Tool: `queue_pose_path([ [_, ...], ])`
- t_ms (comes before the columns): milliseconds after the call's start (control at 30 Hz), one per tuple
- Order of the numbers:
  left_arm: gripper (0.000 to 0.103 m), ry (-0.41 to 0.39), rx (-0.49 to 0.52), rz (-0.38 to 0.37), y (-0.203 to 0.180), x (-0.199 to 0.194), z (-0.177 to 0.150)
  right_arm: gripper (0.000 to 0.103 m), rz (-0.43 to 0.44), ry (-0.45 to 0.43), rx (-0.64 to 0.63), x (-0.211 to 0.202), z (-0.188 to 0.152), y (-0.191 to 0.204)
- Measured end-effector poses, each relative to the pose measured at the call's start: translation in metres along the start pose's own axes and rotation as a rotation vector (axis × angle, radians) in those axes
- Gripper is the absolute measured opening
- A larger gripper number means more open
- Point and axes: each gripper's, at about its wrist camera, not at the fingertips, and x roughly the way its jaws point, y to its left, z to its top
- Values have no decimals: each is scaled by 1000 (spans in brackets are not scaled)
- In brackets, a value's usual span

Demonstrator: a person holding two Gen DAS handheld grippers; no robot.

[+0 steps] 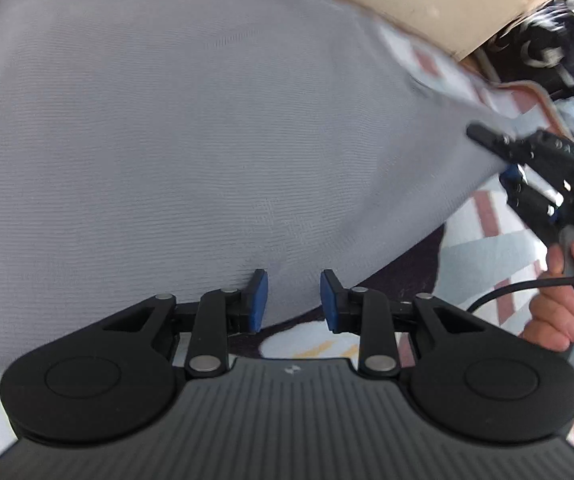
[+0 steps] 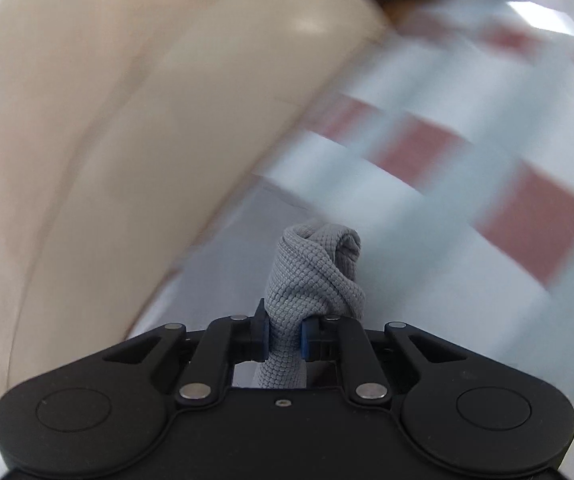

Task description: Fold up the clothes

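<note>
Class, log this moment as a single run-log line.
left gripper: open at grey knit garment edge | right gripper: shut on bunched garment corner | surface: patterned rug

A grey cloth (image 1: 159, 140) fills most of the view, spread over a patterned rug (image 1: 483, 248). The left gripper (image 1: 293, 300) sits at its near edge, blue pads apart. At right, a hand (image 1: 559, 300) holds the right gripper (image 1: 495, 152) at the cloth's corner.
</note>
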Motion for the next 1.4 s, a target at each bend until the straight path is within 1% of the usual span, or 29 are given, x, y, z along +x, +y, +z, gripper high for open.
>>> queue_pose_path([
  [33,33,-30,0,12,9,-14,-2,16,55,-3,-57,-7,3,15],
  [100,34,-81,-28,64,32,-43,-5,16,213,36,-170,-3,3,57],
  [167,34,-127,-116,136,66,-70,-9,15,328,113,-294,6,-9,108],
  [233,34,-160,-212,193,101,-92,-16,15,425,217,-415,19,-31,158],
  [300,34,-176,-281,234,130,-106,-26,15,461,334,-538,42,-64,198],
  [333,34,-178,-304,258,142,-110,-32,15,455,382,-593,56,-84,213],
  [400,34,-183,-335,268,155,-108,-42,15,404,485,-691,88,-133,232],
  [433,33,-182,-349,269,160,-108,-47,15,372,528,-727,106,-154,232],
  [467,33,-178,-365,271,166,-108,-52,15,357,553,-754,108,-172,229],
  [533,33,-177,-351,285,166,-107,-55,15,331,596,-806,104,-208,221],
  [600,33,-172,-319,309,163,-107,-56,15,349,571,-874,99,-212,229],
  [633,33,-166,-293,322,160,-107,-55,15,373,554,-894,94,-217,229],
  [700,33,-158,-258,332,156,-106,-54,15,432,539,-909,98,-214,231],
  [800,34,-151,-262,317,162,-102,-55,15,492,551,-1012,90,-219,233],
  [833,34,-150,-260,316,162,-102,-54,15,517,549,-1021,88,-215,225],
  [900,34,-143,-258,324,159,-102,-52,15,563,562,-1010,87,-211,224],
  [967,34,-146,-259,318,160,-103,-52,15,593,559,-1059,77,-206,219],
  [1100,34,-164,-275,291,164,-105,-55,15,601,537,-1239,66,-231,222],
  [1167,34,-176,-302,293,166,-108,-56,15,611,517,-1283,60,-240,225],
  [1200,34,-182,-322,309,166,-111,-56,15,611,509,-1279,60,-244,225],
  [1233,34,-189,-342,325,167,-113,-56,16,603,524,-1270,64,-248,224],
  [1267,32,-205,-355,342,167,-119,-56,17,592,543,-1260,68,-251,222],
  [1300,33,-241,-349,338,165,-128,-56,25,582,561,-1250,71,-255,221],
  [1333,35,-292,-334,317,161,-141,-57,33,586,573,-1258,71,-257,222],
  [1400,37,-336,-323,279,156,-157,-57,40,599,593,-1279,67,-260,223],
])
